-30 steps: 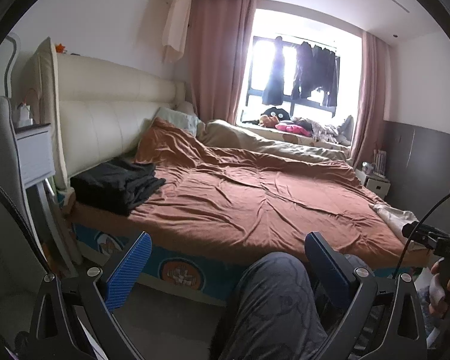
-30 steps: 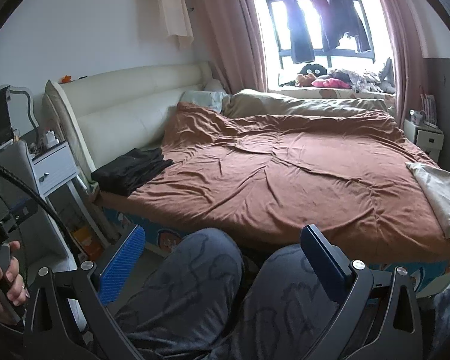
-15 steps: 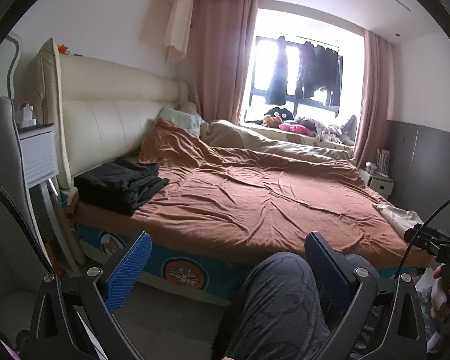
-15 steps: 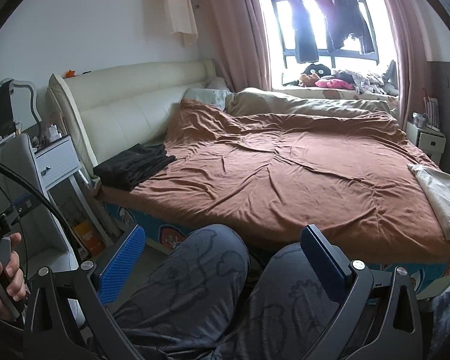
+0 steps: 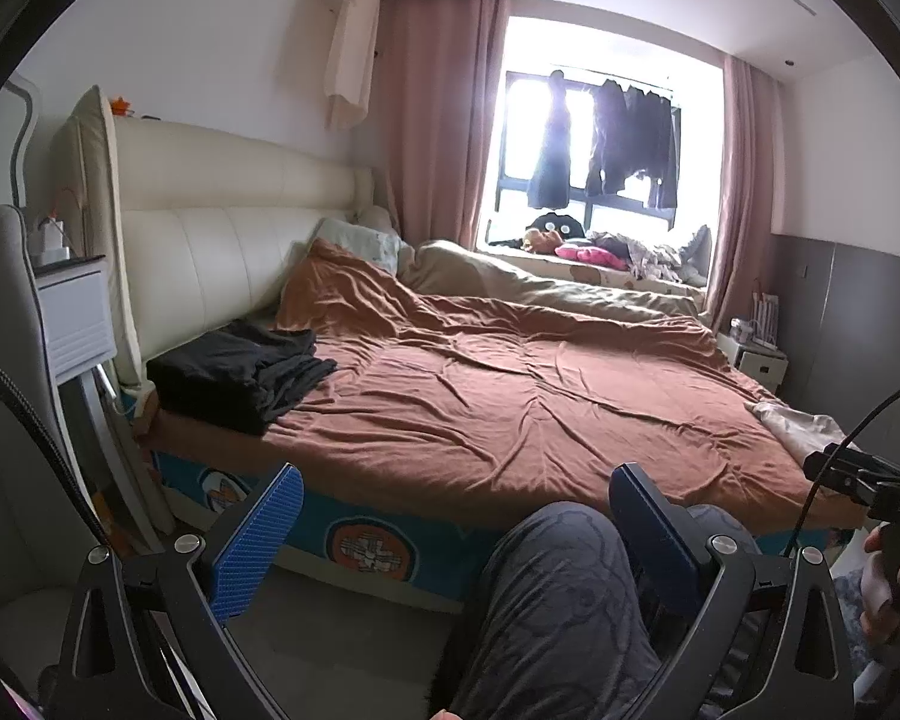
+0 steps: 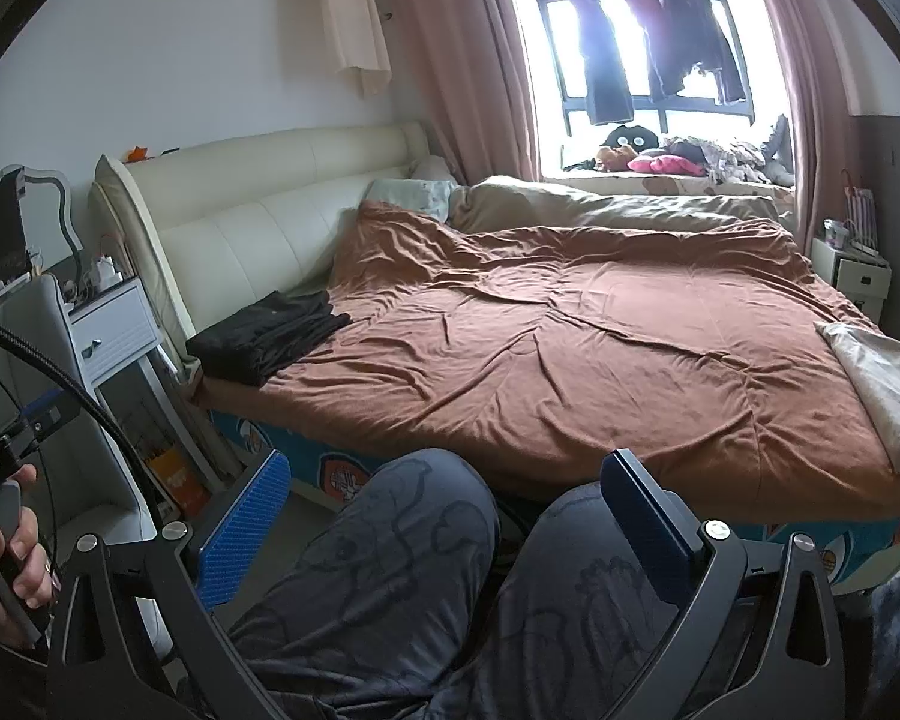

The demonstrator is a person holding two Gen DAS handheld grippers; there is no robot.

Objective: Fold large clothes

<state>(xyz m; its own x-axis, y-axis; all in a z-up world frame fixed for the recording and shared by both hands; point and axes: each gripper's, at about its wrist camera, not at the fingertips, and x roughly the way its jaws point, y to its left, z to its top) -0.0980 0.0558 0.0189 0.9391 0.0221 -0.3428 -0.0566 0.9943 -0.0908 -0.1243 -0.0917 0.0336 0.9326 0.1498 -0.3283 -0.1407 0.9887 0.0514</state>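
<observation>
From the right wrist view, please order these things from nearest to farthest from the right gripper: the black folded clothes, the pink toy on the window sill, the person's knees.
1. person's knees, directly between the right gripper fingers.
2. black folded clothes, left bed corner.
3. pink toy, far window sill.

- The pale cloth (image 6: pixel 882 396) at three o'clock runs off the right wrist picture's edge; its full shape cannot be told
- Clothes at the window (image 5: pixel 606 138), twelve o'clock, are backlit silhouettes; kinds unclear
- The heap on the sill (image 6: pixel 678 159) is too small to sort
- Knees (image 6: pixel 390 570) hide the bed's near edge at six o'clock
</observation>
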